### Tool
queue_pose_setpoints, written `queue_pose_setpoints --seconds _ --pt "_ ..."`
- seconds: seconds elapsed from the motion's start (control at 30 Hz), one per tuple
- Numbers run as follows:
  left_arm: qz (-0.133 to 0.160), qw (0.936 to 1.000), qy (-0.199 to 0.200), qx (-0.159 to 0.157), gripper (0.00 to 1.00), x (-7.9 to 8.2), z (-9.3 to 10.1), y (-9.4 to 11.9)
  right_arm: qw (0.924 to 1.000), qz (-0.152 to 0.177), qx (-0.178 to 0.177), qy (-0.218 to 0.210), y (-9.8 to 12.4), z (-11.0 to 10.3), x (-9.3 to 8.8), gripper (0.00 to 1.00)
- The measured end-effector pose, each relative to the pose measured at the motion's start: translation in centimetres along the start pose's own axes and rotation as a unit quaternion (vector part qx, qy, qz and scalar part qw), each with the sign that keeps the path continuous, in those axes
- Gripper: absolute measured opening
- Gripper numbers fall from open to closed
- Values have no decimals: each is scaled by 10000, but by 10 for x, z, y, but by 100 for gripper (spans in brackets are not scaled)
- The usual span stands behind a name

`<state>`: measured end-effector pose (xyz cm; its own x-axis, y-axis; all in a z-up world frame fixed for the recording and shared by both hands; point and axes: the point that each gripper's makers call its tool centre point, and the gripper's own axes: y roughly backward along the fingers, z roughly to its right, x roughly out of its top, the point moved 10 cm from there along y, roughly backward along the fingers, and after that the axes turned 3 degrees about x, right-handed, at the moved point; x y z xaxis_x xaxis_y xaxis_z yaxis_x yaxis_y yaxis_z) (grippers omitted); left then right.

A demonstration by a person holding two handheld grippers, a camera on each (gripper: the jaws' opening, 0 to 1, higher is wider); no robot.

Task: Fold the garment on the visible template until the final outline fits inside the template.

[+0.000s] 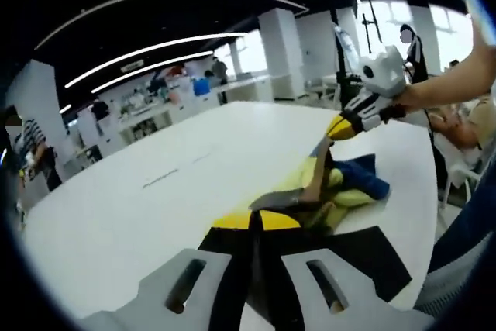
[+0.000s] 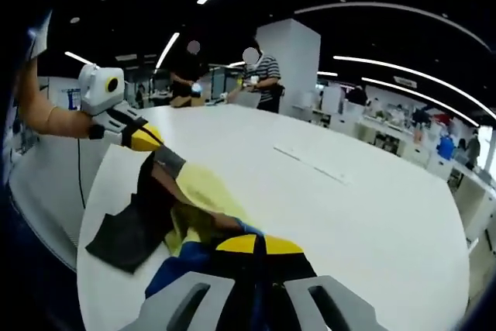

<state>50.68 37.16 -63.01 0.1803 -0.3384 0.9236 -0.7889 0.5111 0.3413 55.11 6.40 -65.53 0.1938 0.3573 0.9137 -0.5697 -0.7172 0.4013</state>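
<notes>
White table [image 1: 155, 191], garment [image 1: 341, 191] stretched between both grippers. Left gripper [image 1: 256, 222] clamped on dark edge, right gripper [image 2: 252, 246] on blue end. Template [image 1: 372, 257] under near side.

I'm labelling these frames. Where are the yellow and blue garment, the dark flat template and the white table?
Yellow and blue garment [image 2: 203, 195]: right gripper view, on its yellow cloth.
Dark flat template [image 2: 120, 242]: right gripper view, on the bare part left of the garment.
White table [image 1: 147, 191]: left gripper view, on its bare top.

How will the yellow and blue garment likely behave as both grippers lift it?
Probably floppy: the garment sags in folds between the left gripper and right gripper. Likely light, since pinched edges hold it up. It may drag across the black template.
</notes>
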Motion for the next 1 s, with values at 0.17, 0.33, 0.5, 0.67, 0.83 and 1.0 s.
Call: queue_pose_setpoints --seconds 0.17,0.33,0.5,0.67,0.83,1.0 --pt "294 9972 689 38 0 11 -11 -6 9999 98 -96 55 -1 3 11 0" --pt "449 9940 984 174 0 20 -25 -14 9994 271 -222 -49 -4 9 22 0" --pt "635 9887 1295 401 0 29 -38 -28 9981 403 -389 -250 -12 16 28 0" --pt "612 9865 1415 554 0 30 -45 -45 9962 491 -571 -447 -21 25 32 0" --pt "516 9839 1551 722 0 25 -56 -63 9934 512 -823 -620 -36 35 34 0" --pt "340 9824 1586 931 0 13 -67 -82 9912 448 -991 -761 -52 47 31 0"
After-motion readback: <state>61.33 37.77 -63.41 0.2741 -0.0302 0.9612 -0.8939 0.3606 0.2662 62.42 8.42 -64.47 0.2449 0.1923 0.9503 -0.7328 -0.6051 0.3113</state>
